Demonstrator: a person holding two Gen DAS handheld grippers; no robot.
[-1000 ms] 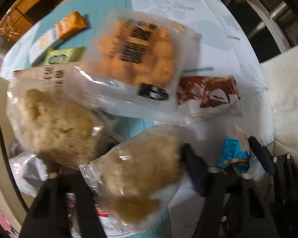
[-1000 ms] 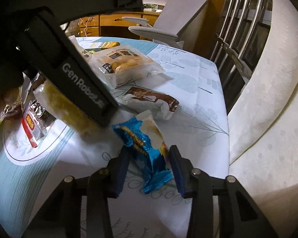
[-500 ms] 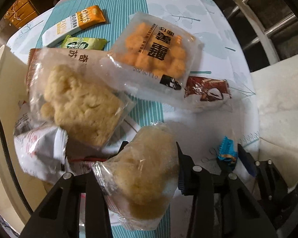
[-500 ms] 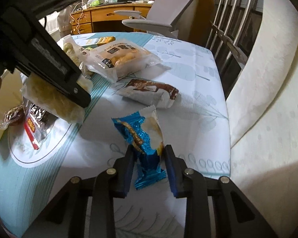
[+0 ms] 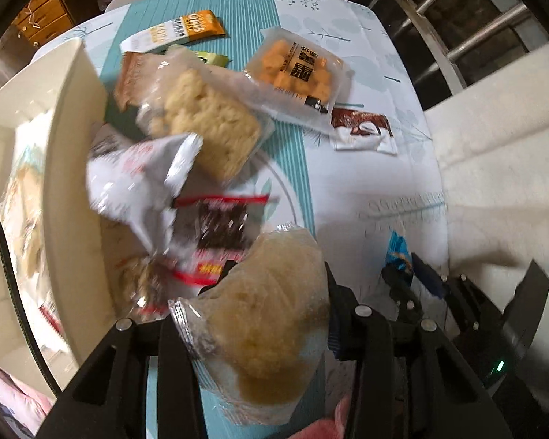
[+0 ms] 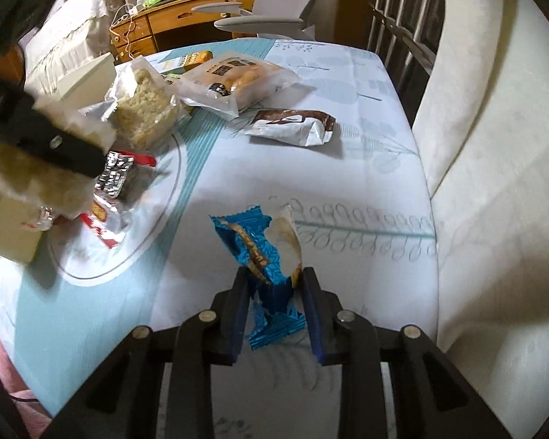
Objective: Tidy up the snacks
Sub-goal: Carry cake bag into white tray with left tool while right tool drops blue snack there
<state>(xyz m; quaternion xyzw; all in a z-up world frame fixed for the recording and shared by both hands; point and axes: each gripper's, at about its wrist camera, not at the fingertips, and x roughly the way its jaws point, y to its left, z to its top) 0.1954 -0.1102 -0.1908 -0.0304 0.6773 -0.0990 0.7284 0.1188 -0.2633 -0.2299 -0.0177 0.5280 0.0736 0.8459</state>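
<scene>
Left gripper (image 5: 274, 292) clamps a clear bag of pale crumbly snack (image 5: 271, 314), fingers pressed on both sides, bag held up off the table (image 6: 311, 183). It hangs near a cream box (image 5: 69, 168) at the table's left edge; something packaged lies inside the box, too blurred to name.

Right gripper (image 6: 274, 300) has its blue-padded fingers (image 6: 238, 311) narrowed around the lower end of a blue snack wrapper (image 6: 263, 252). Wrapper stands up between the pads, top end crumpled and white.

On the tablecloth: a red and silver foil pack (image 5: 219, 226), a white crumpled packet (image 5: 135, 179) partly over it, and a second clear bag with a rice-cake block (image 5: 208, 124) just behind. Further back a clear bag of orange puffs (image 5: 296, 73), a brown and white wrapper (image 5: 362, 131) beside it, an orange and white bar (image 5: 179, 31) at the far edge, a green packet (image 5: 212, 59) mostly hidden.

Grey chair (image 6: 260, 7) and wooden desk (image 6: 172, 25) beyond the table.
</scene>
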